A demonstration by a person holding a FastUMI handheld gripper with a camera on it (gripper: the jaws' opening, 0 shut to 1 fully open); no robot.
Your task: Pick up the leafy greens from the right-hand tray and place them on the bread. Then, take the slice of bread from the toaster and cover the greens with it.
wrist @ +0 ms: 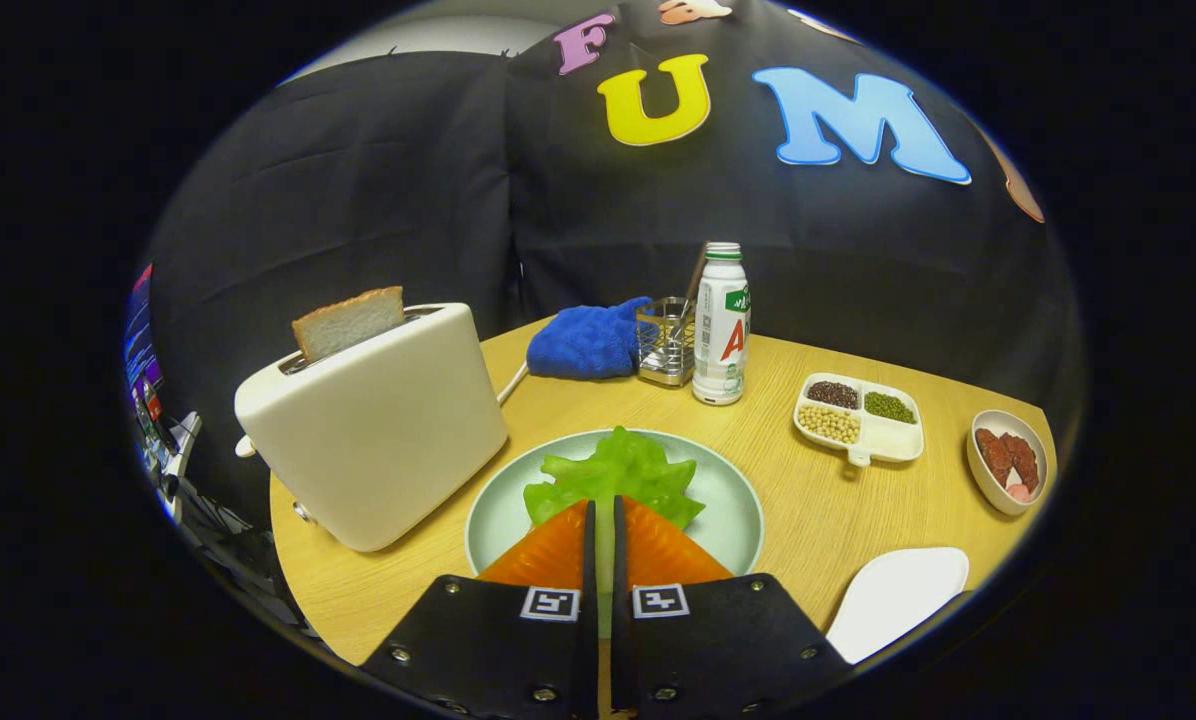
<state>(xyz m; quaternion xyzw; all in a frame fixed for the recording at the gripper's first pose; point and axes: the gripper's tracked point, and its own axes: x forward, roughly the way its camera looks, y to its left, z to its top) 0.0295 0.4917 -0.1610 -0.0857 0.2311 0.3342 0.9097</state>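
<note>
Currently your gripper has its orange fingers drawn nearly together on the leafy greens, a thin strip of green showing in the gap between them, so it reads as a pinch grip on the leaf. Greens sit over the pale green plate, just ahead of the fingertips; the bread they should land on isn't visible, prob. hidden under the leaf and fingers, can't tell. Judged: you're at the placing step, leaf held low over the plate so it drops flat when released. Toaster stands left of the plate, w/ the bread slice sticking up out of its slot, easy to grab from above for the cover step. White tray near right looks bare. Far right: divided dish w/ dark, green and yellowish beans in three sections, fourth looks bare; small bowl holds reddish pieces. Far centre: blue cloth, wire holder, bottle.
</note>
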